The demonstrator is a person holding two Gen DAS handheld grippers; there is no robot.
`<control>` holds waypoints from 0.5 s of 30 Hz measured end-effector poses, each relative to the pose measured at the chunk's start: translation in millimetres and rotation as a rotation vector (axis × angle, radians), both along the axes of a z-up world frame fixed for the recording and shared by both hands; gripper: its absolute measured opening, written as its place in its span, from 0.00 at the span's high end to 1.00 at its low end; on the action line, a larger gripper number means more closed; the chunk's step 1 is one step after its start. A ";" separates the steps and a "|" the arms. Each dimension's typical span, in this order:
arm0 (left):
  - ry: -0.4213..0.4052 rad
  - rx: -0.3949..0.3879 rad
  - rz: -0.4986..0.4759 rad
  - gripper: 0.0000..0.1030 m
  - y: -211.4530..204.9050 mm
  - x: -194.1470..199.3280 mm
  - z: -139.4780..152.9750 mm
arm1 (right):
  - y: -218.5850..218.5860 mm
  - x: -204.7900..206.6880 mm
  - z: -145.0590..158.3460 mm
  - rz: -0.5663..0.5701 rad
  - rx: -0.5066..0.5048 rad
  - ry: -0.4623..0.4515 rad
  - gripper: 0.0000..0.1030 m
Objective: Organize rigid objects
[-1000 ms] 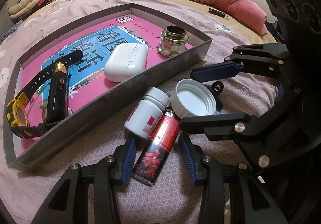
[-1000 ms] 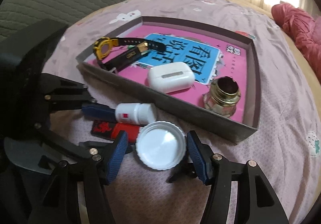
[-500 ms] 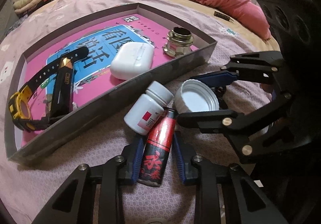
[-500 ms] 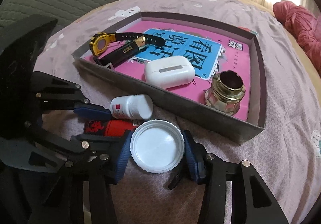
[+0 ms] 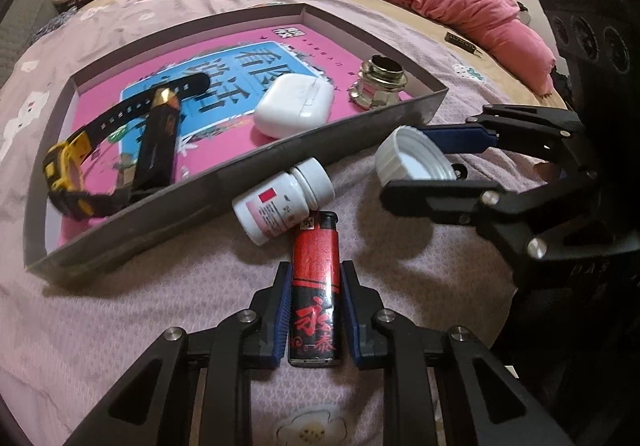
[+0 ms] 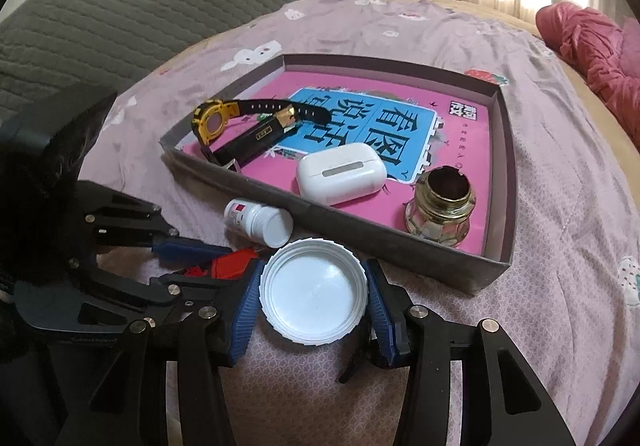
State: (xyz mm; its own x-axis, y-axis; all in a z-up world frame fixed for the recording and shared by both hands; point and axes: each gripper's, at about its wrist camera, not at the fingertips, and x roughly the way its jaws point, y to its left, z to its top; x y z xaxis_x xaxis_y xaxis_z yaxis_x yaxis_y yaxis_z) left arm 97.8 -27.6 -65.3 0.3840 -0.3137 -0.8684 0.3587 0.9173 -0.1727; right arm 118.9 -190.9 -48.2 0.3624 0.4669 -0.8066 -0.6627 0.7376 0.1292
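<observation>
With the left tool just closed onto the red lighter on the bed beside the tray, and the right tool clamped on the white lid, both are best lifted straight, clear of the pill bottle, before being carried over the tray wall.

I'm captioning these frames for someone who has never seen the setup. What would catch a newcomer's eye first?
Probably the bright pink and blue printed sheet lining the shallow grey cardboard tray on the mauve bedspread, with the yellow and black wristwatch and white earbud case on it. In front of the tray, the left gripper clamps a red and black lighter, while the right gripper grips a white ribbed plastic lid.
</observation>
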 end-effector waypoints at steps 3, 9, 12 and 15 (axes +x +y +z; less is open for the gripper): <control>0.005 -0.001 0.026 0.77 4.2 -3.8 2.3 | -1.4 -1.1 3.6 -0.011 0.019 -0.004 0.50; 0.001 -0.011 0.066 0.77 10.8 -13.2 9.8 | -1.3 -6.7 16.1 -0.005 0.084 -0.021 0.50; -0.007 -0.019 0.082 0.77 13.8 -17.0 14.7 | 1.1 -9.3 20.2 0.003 0.091 -0.032 0.50; -0.018 -0.024 0.094 0.77 15.9 -19.6 18.8 | 2.9 -10.0 22.5 0.005 0.100 -0.035 0.50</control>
